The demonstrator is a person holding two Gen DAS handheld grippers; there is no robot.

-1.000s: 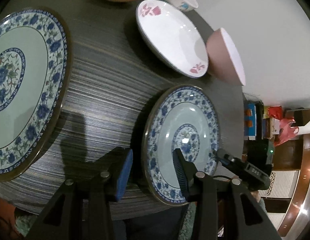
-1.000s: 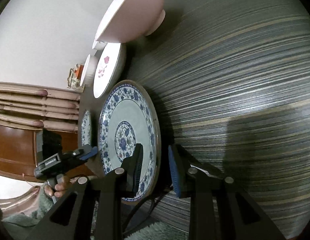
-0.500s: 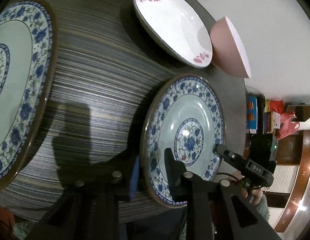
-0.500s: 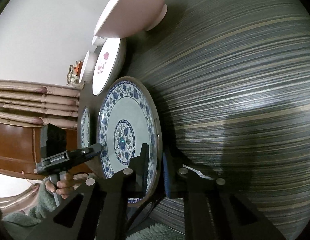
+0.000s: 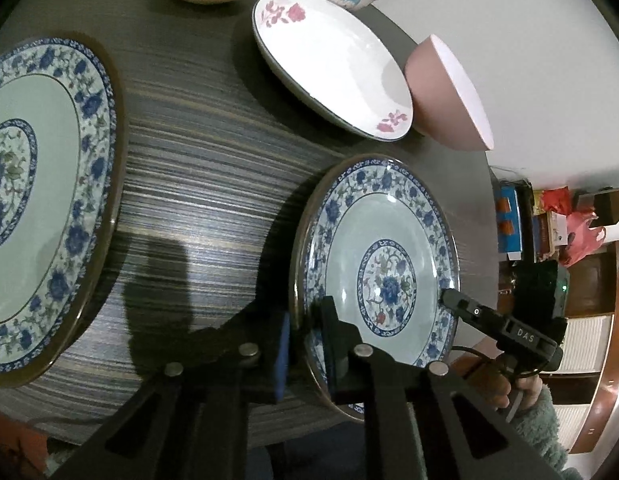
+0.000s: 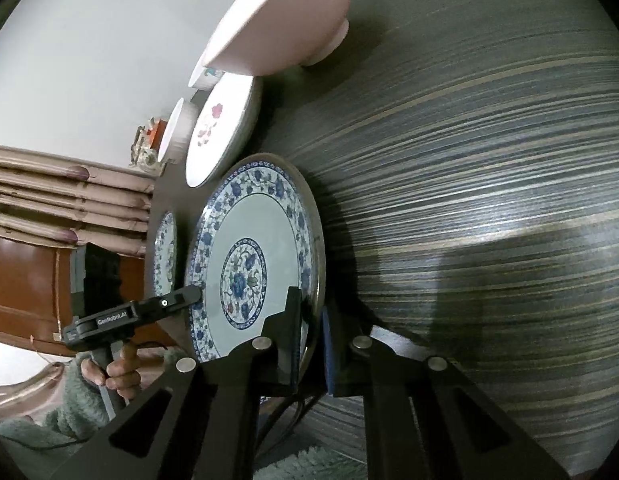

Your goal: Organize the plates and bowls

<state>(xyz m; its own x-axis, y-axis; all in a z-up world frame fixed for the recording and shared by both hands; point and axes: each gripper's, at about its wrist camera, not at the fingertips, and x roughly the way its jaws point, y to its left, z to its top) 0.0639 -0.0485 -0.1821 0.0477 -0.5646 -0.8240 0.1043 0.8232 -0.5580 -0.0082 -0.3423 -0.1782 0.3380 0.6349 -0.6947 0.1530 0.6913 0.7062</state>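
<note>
Pinching the small blue plate (image 5: 389, 240) from both sides: left gripper (image 5: 305, 344) closing on its rim, right gripper (image 6: 311, 340) clamped tight.

Left wrist view: sits just behind the left gripper (image 5: 305, 344), looking forward and steeply down along its 2 fingers, close over the striped table (image 5: 197, 184).
Left view reach: takes in the table's far side and the room's right edge.
Right wrist view: sits just behind the right gripper (image 6: 311, 344), looking forward and down along its 2 fingers, close to the table's near edge.
Right view reach: faces across the table toward the curtain (image 6: 69, 200).
Shared part: both views hold the small blue-patterned plate (image 5: 389, 248) very near, seen from opposite rims.
Also shared: the floral white plate (image 5: 333, 60), the pink bowl (image 5: 449, 96), the large blue-patterned plate (image 5: 41, 200).
Cross sight: each camera sees the other gripper at the plate's far rim.
</note>
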